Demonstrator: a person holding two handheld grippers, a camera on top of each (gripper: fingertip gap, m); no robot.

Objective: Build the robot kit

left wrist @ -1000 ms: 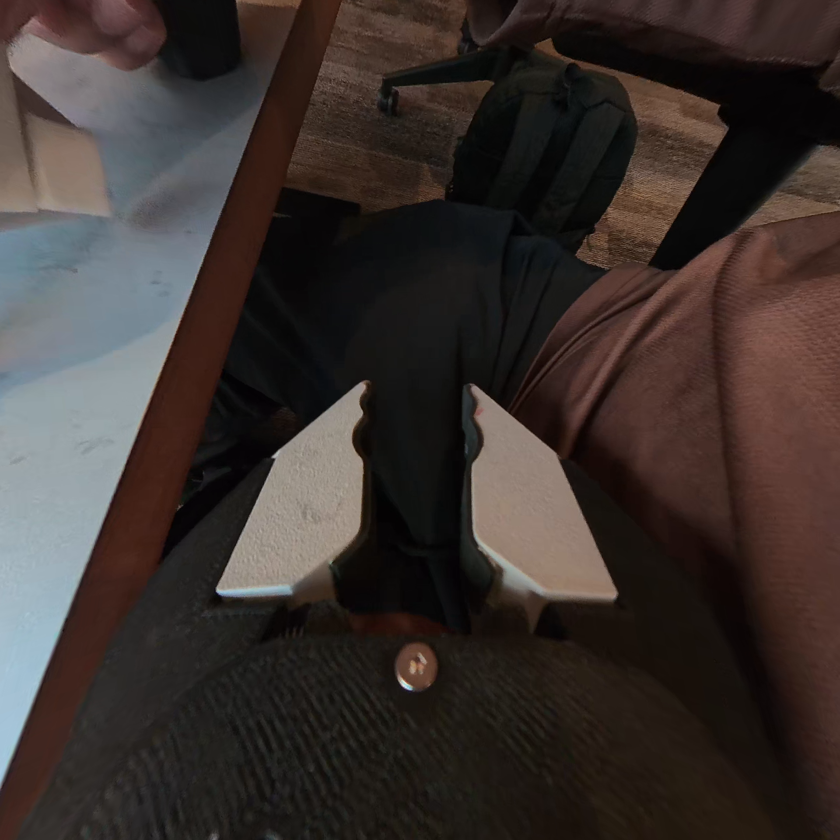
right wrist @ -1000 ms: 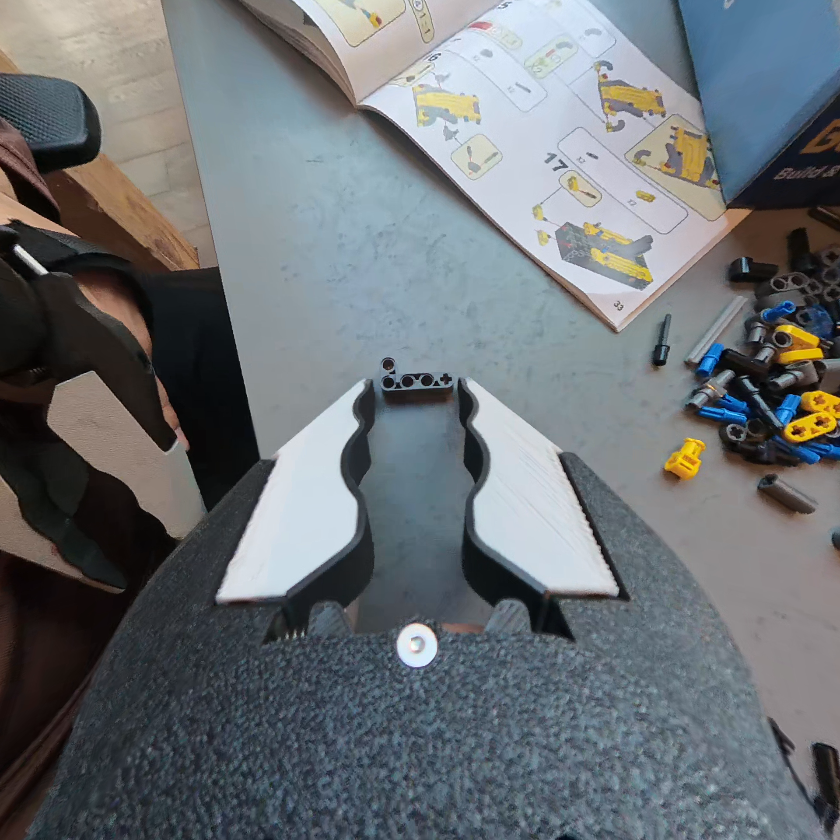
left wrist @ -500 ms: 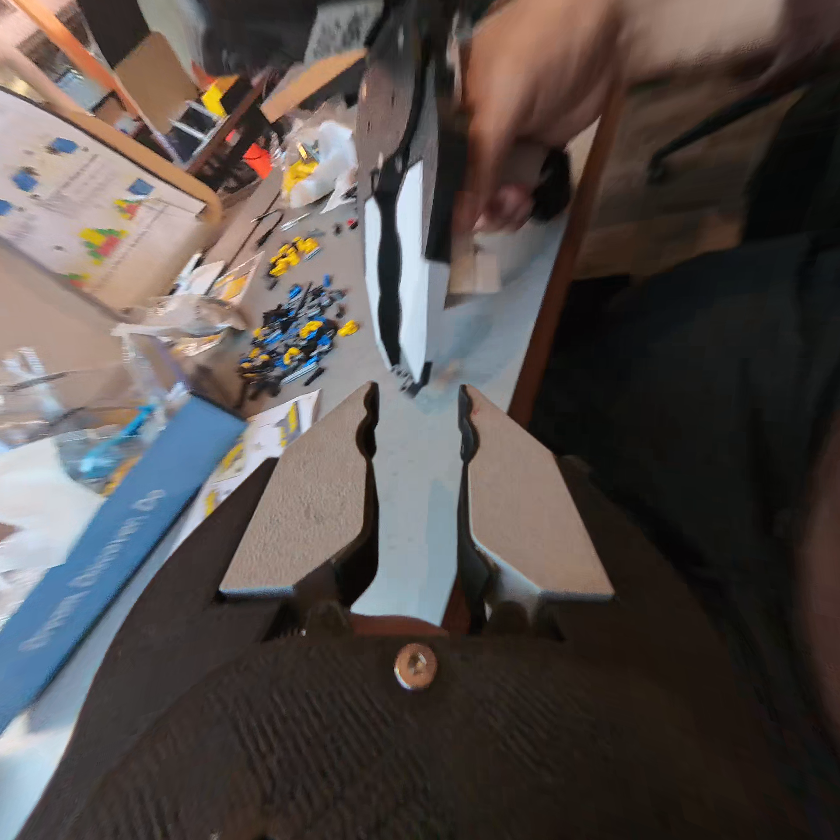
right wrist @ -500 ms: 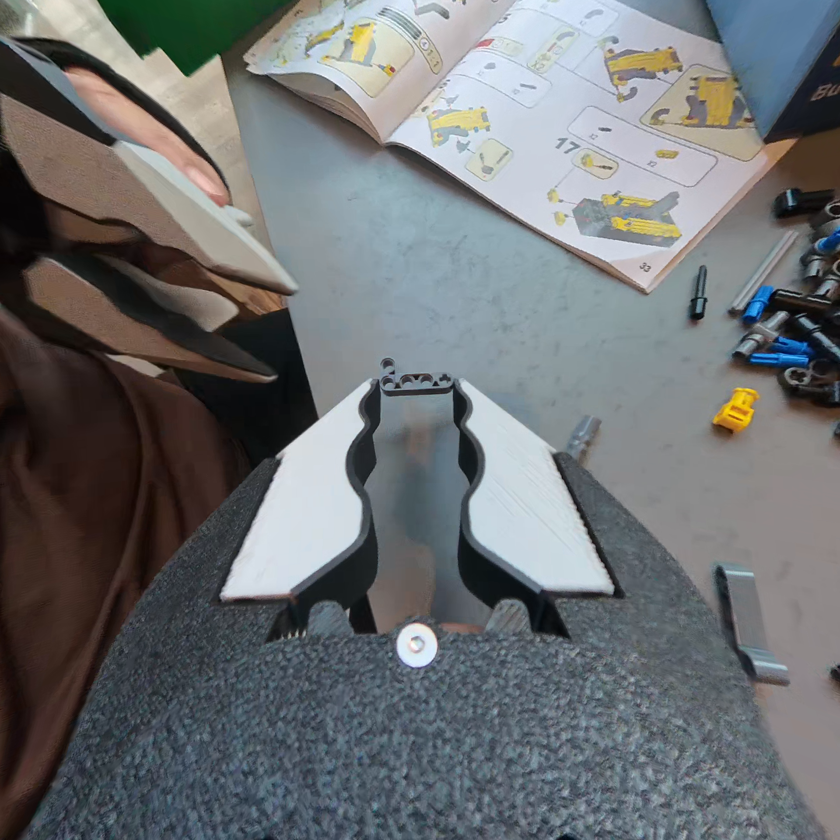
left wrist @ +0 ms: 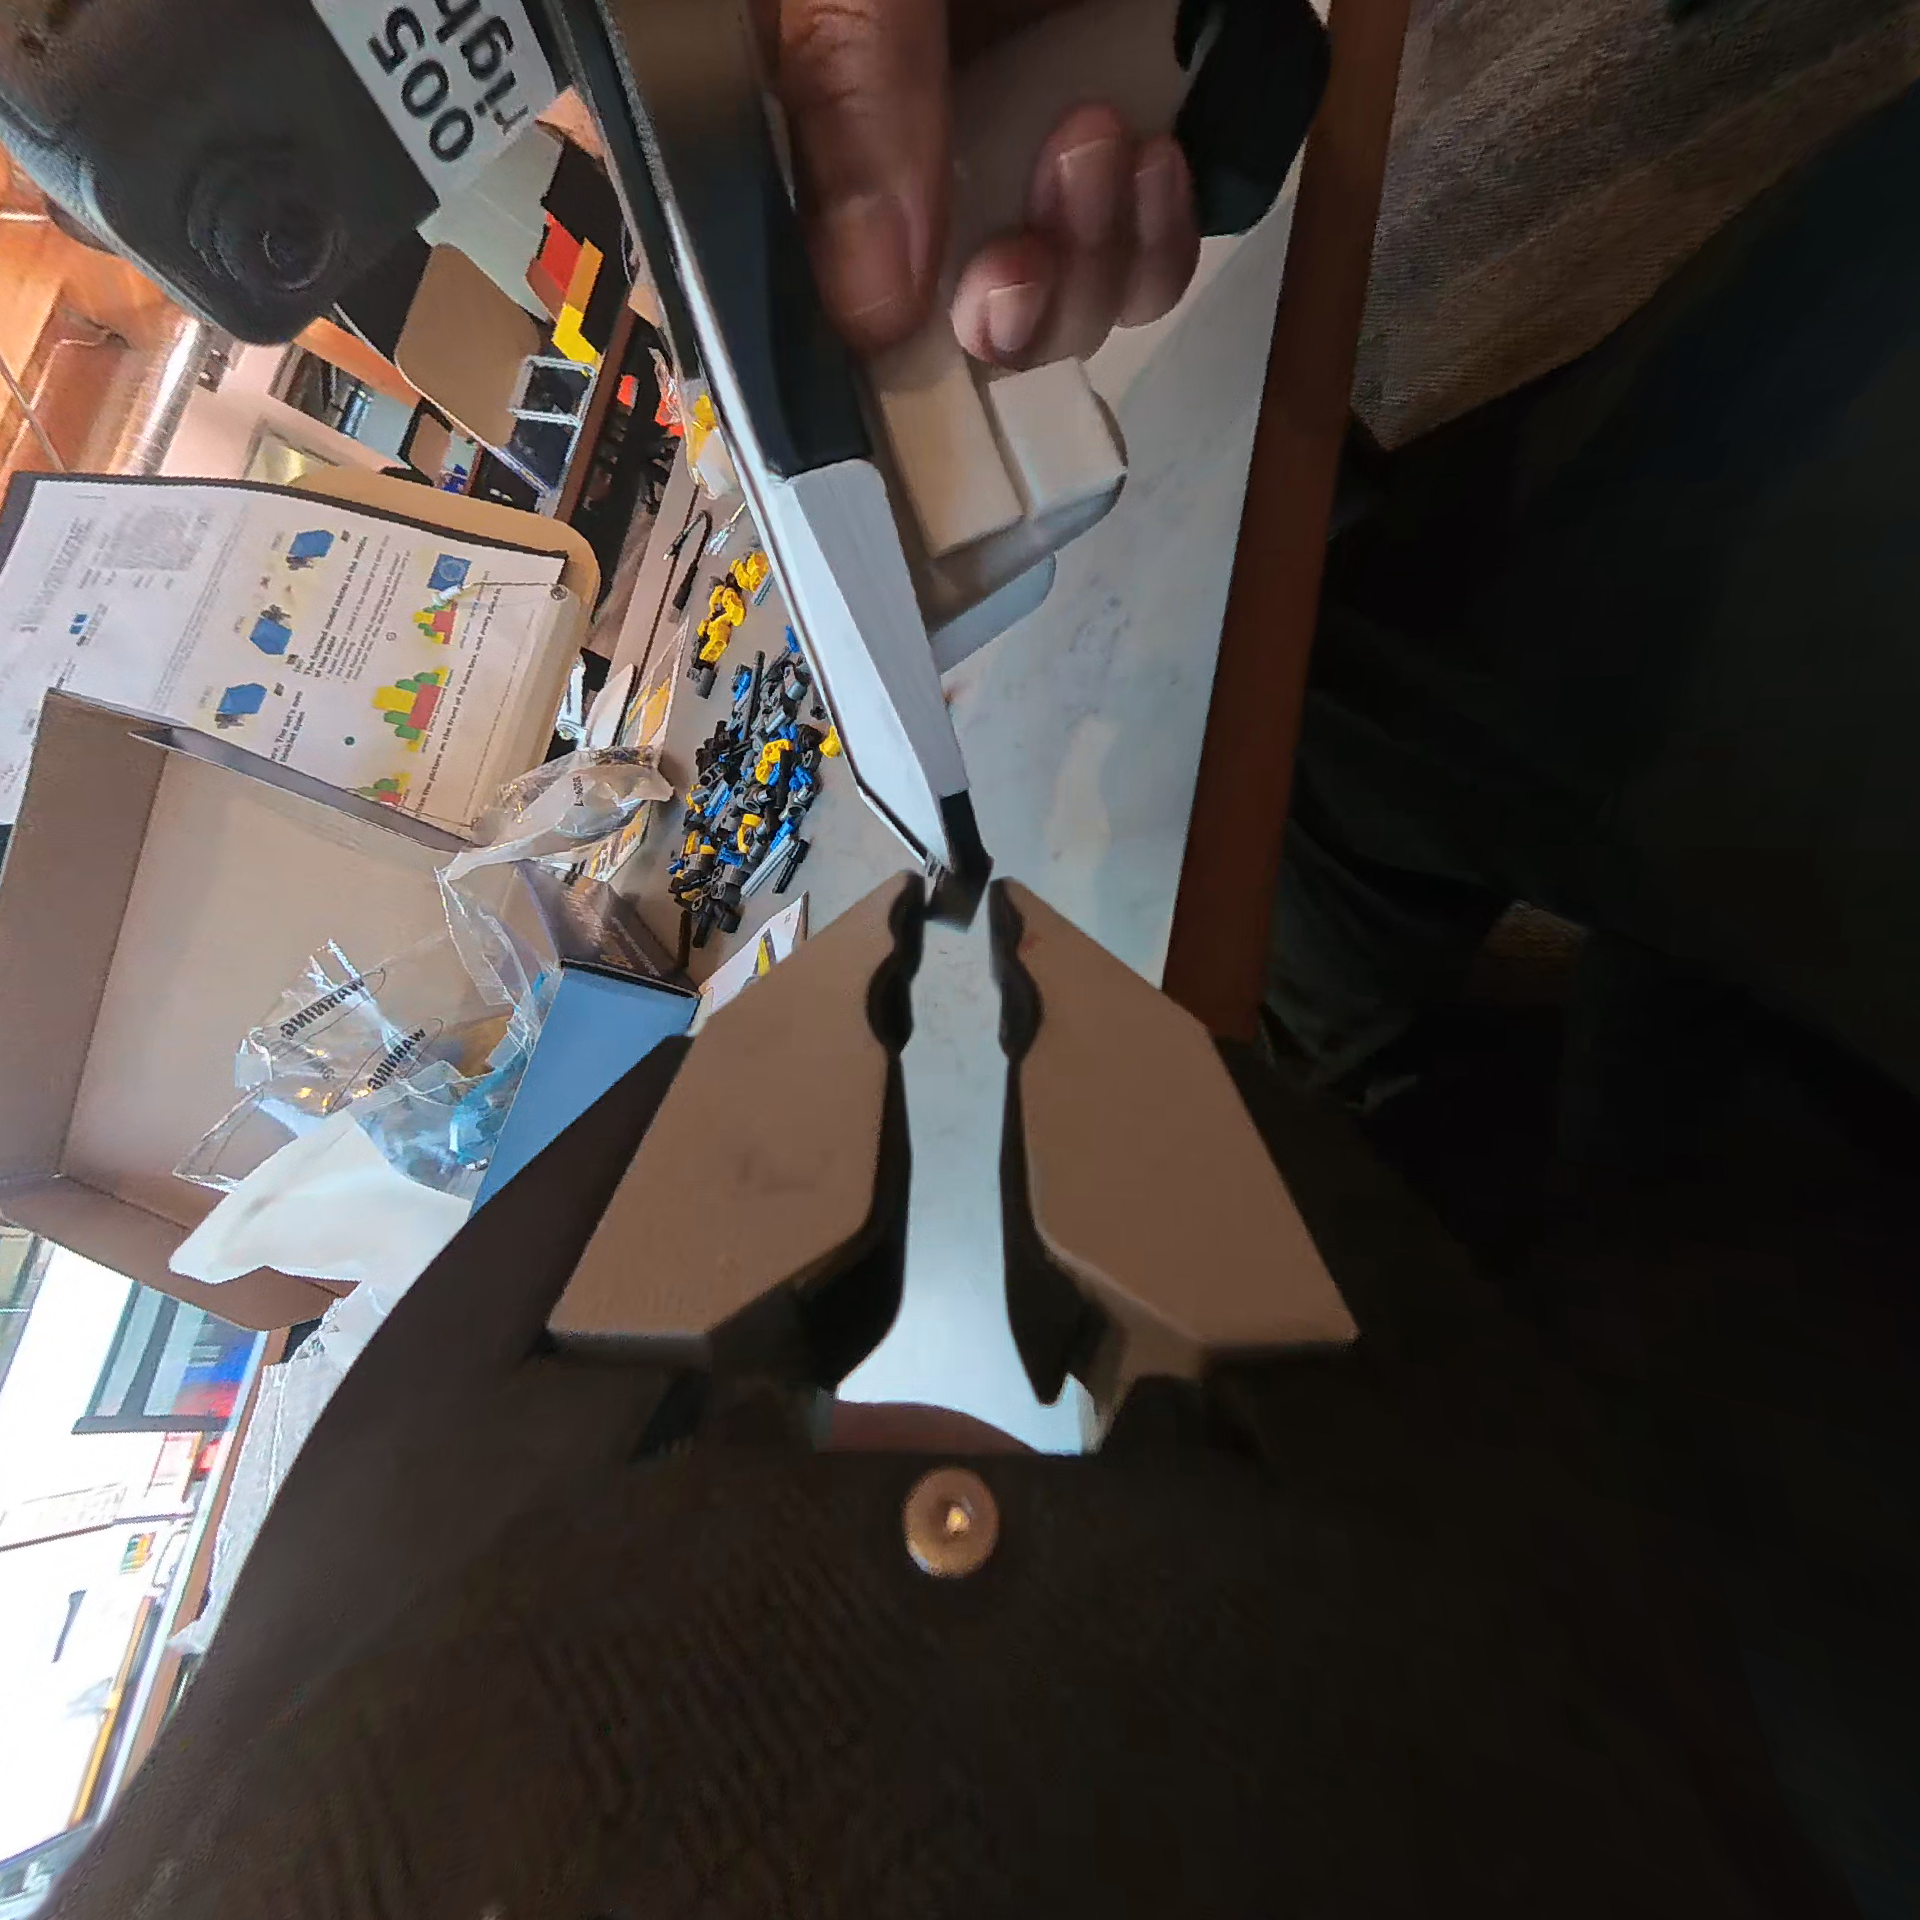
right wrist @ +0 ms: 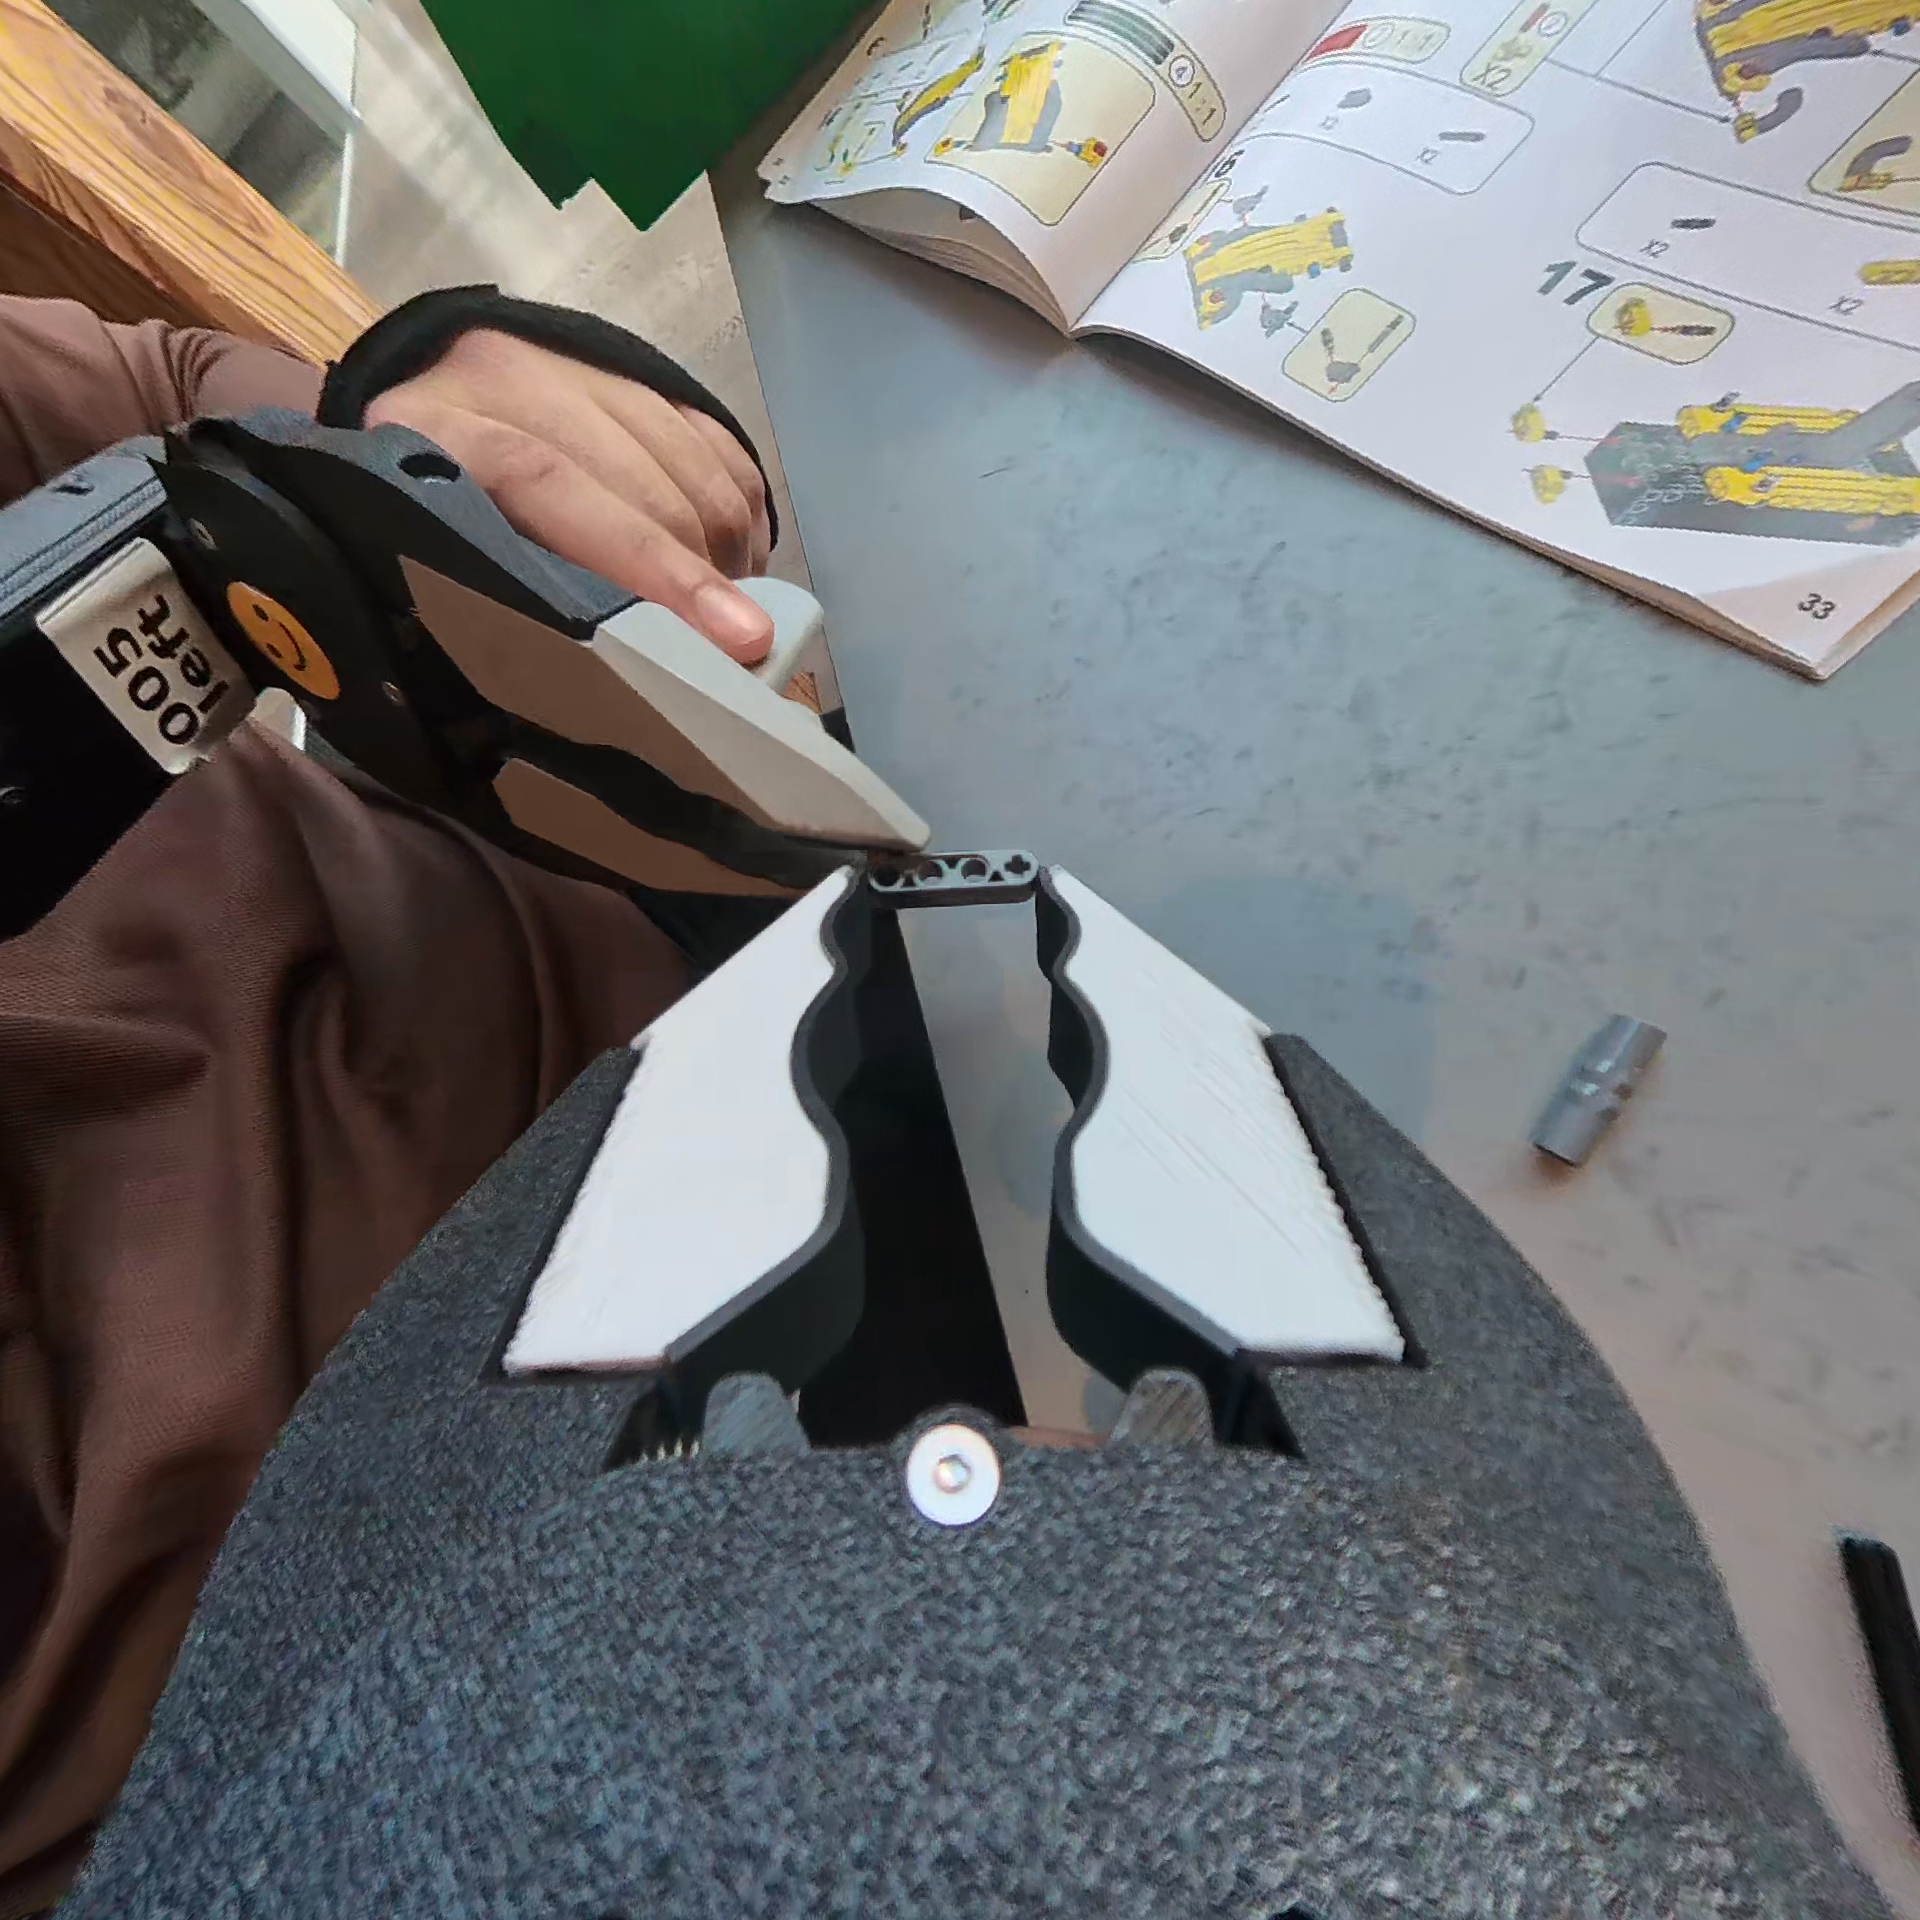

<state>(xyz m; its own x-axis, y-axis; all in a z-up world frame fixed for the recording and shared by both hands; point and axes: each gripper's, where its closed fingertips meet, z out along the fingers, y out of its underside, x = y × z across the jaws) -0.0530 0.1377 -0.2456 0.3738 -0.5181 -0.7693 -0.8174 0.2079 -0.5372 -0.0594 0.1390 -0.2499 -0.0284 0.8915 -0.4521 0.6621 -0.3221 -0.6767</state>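
Note:
My right gripper (right wrist: 954, 883) is shut on a dark grey beam with holes (right wrist: 954, 871), held across its fingertips above the grey table (right wrist: 1195, 675). My left gripper (right wrist: 873, 857) comes in from the left, and its fingers close around the beam's left end, which they hide. In the left wrist view the left gripper (left wrist: 954, 899) has its jaws narrowed on the dark beam (left wrist: 954, 906). The right gripper (left wrist: 951, 842) reaches down to it from above, held by a hand (left wrist: 935, 208).
An open instruction booklet (right wrist: 1455, 312) lies at the back. A grey sleeve part (right wrist: 1600, 1101) and a black part (right wrist: 1881, 1642) lie to the right. A pile of small parts (left wrist: 748, 810), a blue box (left wrist: 582, 1049) and a cardboard box (left wrist: 156, 935) with plastic bags stand farther off. My two grippers' fingertips are within a few centimetres of each other.
My left gripper swung up from the lap to the table edge, narrowed its jaws and met the beam. My right gripper carried the beam left toward the table edge.

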